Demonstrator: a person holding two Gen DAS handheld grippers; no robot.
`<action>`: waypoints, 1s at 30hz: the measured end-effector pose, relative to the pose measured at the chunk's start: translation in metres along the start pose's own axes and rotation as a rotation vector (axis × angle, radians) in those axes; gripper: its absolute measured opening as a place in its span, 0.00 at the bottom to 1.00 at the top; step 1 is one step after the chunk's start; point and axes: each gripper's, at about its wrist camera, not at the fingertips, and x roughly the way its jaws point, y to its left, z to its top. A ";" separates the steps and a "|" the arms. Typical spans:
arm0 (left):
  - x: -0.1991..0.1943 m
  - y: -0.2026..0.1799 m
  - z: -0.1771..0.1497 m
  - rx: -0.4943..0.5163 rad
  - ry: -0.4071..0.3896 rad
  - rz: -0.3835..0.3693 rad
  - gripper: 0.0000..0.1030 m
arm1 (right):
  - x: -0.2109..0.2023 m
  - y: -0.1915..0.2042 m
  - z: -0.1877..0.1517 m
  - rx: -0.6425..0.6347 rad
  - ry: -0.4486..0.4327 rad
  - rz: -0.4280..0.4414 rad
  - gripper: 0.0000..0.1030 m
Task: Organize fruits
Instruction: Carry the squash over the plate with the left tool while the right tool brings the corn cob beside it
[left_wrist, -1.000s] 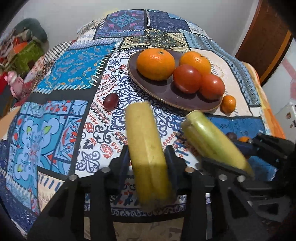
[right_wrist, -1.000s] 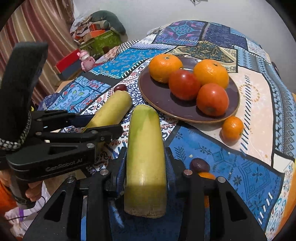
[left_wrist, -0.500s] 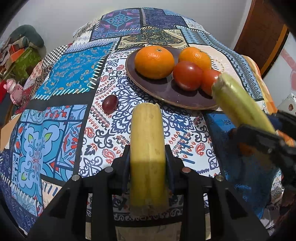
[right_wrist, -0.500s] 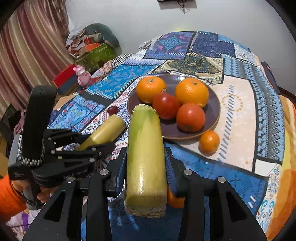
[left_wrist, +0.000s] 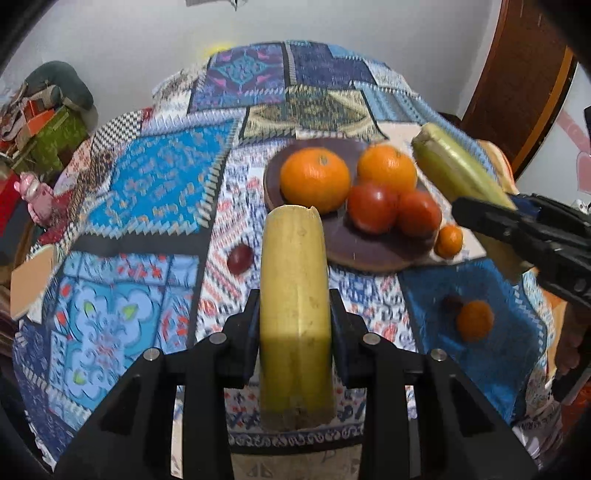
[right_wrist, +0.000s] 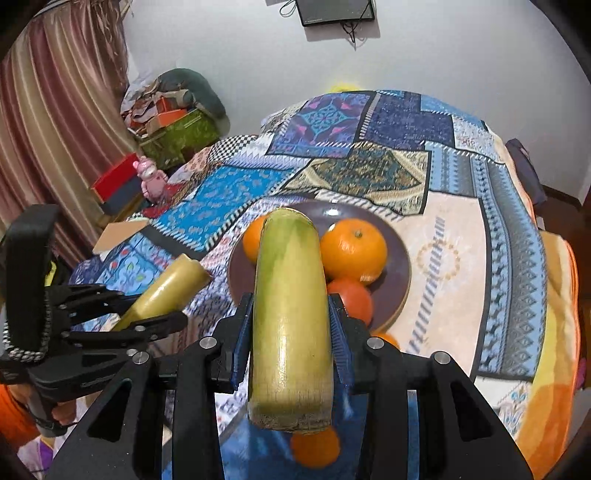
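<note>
My left gripper (left_wrist: 294, 314) is shut on a yellow banana piece (left_wrist: 293, 295), held above the patterned tablecloth. My right gripper (right_wrist: 290, 328) is shut on a greener banana piece (right_wrist: 290, 314), lifted over the near rim of the brown plate (right_wrist: 400, 269). The plate (left_wrist: 354, 251) holds two oranges (left_wrist: 315, 180) and two tomatoes (left_wrist: 372, 207). In the left wrist view the right gripper and its banana piece (left_wrist: 454, 173) appear at the right. In the right wrist view the left gripper and its banana piece (right_wrist: 170, 288) show at the left.
Loose on the cloth lie a dark plum (left_wrist: 240, 258), a small tangerine (left_wrist: 448, 241) by the plate, another tangerine (left_wrist: 474, 320) and a dark plum (left_wrist: 451, 301) beside it. A pink toy (right_wrist: 151, 181) and boxes stand off the left side. A wooden door (left_wrist: 517, 85) is at the right.
Both grippers have risen with their banana pieces. The right one moved away over the plate's near rim, and more of the room now shows in both views.
</note>
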 end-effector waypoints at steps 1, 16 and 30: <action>-0.001 0.001 0.005 -0.003 -0.007 -0.003 0.32 | 0.001 -0.001 0.003 0.000 -0.001 -0.001 0.35; 0.012 0.000 0.083 -0.008 -0.080 -0.030 0.32 | 0.048 -0.012 0.049 -0.018 0.043 -0.049 0.35; 0.056 0.012 0.113 -0.057 -0.020 -0.063 0.32 | 0.077 -0.019 0.060 -0.038 0.109 -0.060 0.35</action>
